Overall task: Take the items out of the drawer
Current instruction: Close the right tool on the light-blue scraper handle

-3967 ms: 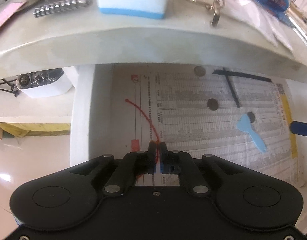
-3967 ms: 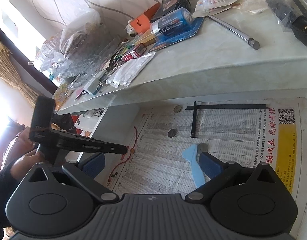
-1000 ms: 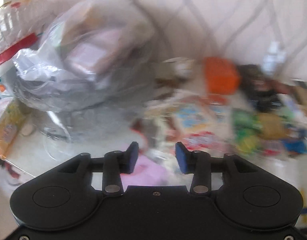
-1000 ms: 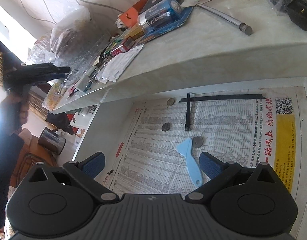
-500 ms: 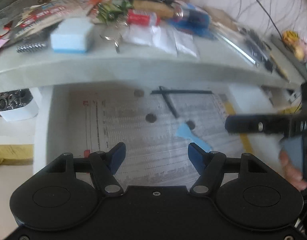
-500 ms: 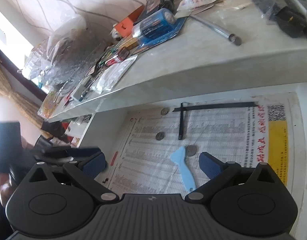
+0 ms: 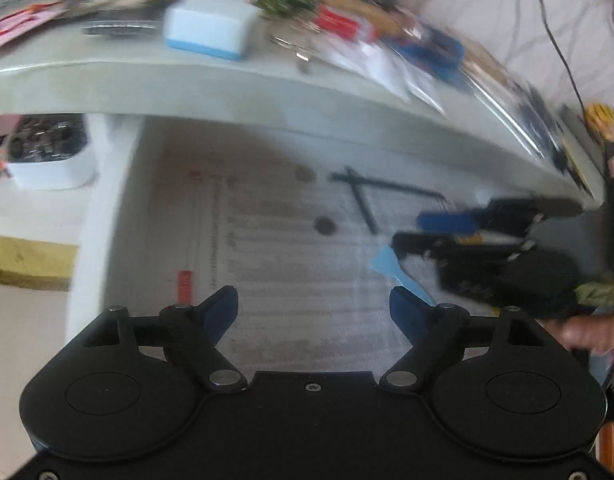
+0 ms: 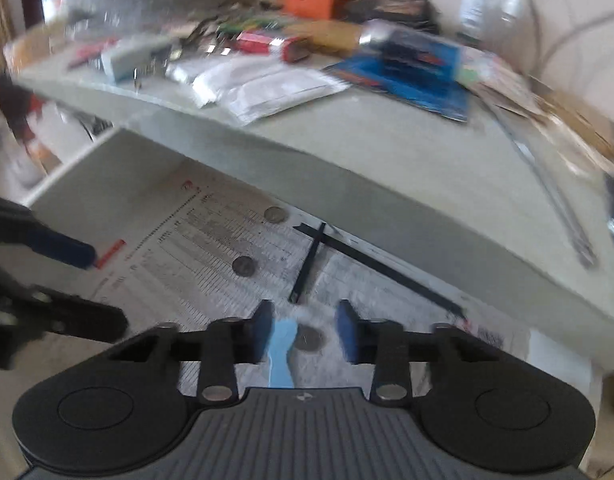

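While the right gripper (image 8: pixel 303 334) closes its jaws around the light-blue plastic scraper (image 8: pixel 281 354), pads apparently not yet pressing it through the blur, the step in hand is picking that scraper off the drawer's (image 7: pixel 107 216) newspaper lining (image 7: pixel 267 272). Next it likely needs a firm pinch, then a lift clear of the countertop (image 8: pixel 387 152) edge. Also in the drawer: three coins, one (image 8: pixel 309 338) just beside the scraper, and two crossed black strips (image 8: pixel 307 264). The left gripper (image 7: pixel 313 306) hovers, jaws opening, empty.
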`<state>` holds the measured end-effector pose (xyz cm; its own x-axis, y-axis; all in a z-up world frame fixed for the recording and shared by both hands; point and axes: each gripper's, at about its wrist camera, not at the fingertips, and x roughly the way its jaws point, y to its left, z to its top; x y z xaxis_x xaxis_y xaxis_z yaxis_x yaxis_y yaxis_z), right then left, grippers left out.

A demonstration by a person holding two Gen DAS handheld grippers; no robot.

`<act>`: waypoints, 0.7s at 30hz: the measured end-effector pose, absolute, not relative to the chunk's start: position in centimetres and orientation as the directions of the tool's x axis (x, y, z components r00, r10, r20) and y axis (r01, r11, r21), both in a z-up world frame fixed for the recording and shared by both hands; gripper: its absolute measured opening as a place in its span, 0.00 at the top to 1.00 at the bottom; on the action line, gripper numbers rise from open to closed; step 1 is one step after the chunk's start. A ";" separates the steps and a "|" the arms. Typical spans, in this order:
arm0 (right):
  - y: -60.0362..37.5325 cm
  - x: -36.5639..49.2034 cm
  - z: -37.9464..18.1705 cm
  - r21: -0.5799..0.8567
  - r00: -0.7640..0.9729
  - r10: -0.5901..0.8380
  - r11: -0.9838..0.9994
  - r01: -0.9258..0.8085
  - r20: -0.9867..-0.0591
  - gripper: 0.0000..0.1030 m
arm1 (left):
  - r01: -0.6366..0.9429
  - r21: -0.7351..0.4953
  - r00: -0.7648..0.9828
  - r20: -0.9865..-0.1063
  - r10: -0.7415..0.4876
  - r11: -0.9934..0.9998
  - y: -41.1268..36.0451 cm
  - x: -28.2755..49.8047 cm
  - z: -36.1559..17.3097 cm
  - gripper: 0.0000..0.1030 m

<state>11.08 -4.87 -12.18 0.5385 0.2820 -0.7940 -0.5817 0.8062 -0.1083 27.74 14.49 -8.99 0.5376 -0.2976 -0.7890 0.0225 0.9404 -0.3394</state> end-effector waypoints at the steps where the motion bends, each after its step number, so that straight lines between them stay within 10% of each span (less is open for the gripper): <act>1: -4.4 11.4 -12.6 -0.103 0.530 0.280 0.807 -0.581 -0.800 0.73 | 0.014 -0.349 0.542 -0.785 -0.300 0.937 14.7 27.7 -9.0 0.20; 21: -5.4 13.5 -13.3 -0.025 0.465 0.268 0.845 -0.534 -0.844 0.93 | 0.017 -0.485 0.547 -0.728 -0.414 0.875 16.3 27.7 -9.3 0.18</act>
